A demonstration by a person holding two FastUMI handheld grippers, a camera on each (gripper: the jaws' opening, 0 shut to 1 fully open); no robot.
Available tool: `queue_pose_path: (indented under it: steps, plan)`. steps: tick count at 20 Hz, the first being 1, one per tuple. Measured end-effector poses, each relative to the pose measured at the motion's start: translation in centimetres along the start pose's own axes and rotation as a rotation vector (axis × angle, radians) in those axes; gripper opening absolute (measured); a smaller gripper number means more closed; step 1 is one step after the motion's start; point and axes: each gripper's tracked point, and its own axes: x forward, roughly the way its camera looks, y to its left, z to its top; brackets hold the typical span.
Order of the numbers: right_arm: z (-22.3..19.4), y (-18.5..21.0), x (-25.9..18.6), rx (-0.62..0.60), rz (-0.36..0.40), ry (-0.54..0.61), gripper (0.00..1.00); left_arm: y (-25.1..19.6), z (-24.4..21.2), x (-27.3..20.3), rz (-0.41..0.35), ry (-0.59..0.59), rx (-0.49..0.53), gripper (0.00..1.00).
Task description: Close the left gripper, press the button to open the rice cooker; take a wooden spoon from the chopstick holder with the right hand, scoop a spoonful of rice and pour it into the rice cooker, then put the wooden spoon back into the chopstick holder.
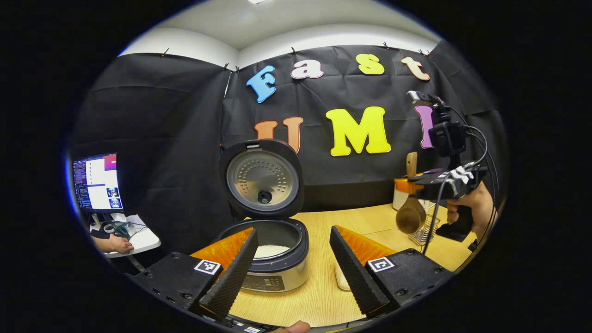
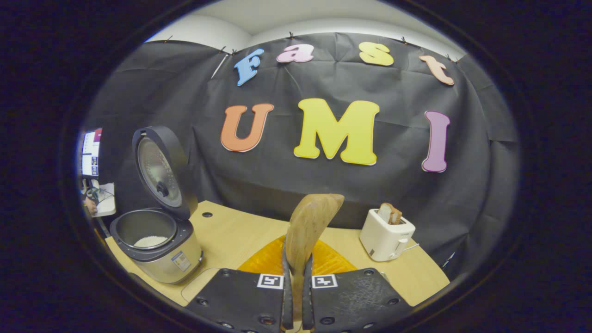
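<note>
The wooden spoon is sitting pinched between the right gripper's two fingers, which are pressing nearly together on its handle, the bowl standing up in front of the camera in the right gripper view. In the left gripper view, that same spoon is hanging bowl-down from the right gripper, held by a hand just above the wire chopstick holder, with an orange-and-white container just behind.

The rice cooker is standing on the wooden table with its lid swung fully up, and white rice is lying in the inner pot. The left gripper is hovering in front of the cooker with its fingers spread wide apart, gripping nothing; the left finger is overlapping the cooker's front edge in the picture.

Farther right on the table a white toaster is standing with bread in its slot. Off to the left, a monitor is glowing over a small side table where a person's hand is resting.
</note>
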Motion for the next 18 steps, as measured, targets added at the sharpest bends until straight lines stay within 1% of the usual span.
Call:
queue_pose_path:
  steps: [2,4,6,9,11,14,15,16,17,18]
  plan:
    - [-2.2,1.5,0.8,0.027,0.009,0.047,0.06,-0.1,0.0,0.2,-0.008,-0.003,0.0,0.99]
    - [-4.8,1.8,1.6,0.027,-0.032,0.092,0.08,-0.2,-0.5,0.4,-0.006,0.01,-0.007,0.99]
    - [-7.0,1.8,1.9,0.006,-0.096,0.107,0.08,-0.2,-0.5,0.5,-0.007,0.015,-0.007,0.99]
    - [-9.3,2.5,2.6,-0.032,-0.135,0.122,0.07,-0.1,-0.4,0.5,-0.005,0.009,-0.004,0.99]
    - [-9.7,2.3,2.7,-0.057,-0.171,0.118,0.08,-0.1,-0.4,0.5,-0.006,0.009,-0.004,0.99]
    - [-10.2,1.6,2.9,-0.097,-0.256,0.128,0.08,0.0,-0.6,0.6,-0.01,0.013,-0.007,0.99]
    - [-10.5,1.9,3.2,-0.097,-0.269,0.142,0.07,0.0,-0.6,0.6,-0.01,0.014,-0.008,0.99]
    - [-11.0,2.4,3.6,-0.093,-0.268,0.168,0.09,0.0,-0.5,0.6,-0.01,0.013,-0.008,0.99]
    - [-11.5,2.8,4.0,-0.089,-0.269,0.193,0.07,0.1,-0.5,0.6,-0.009,0.011,-0.009,0.99]
    - [-12.0,3.3,4.5,-0.085,-0.265,0.218,0.08,0.3,-0.6,0.6,-0.007,0.012,-0.01,1.0]
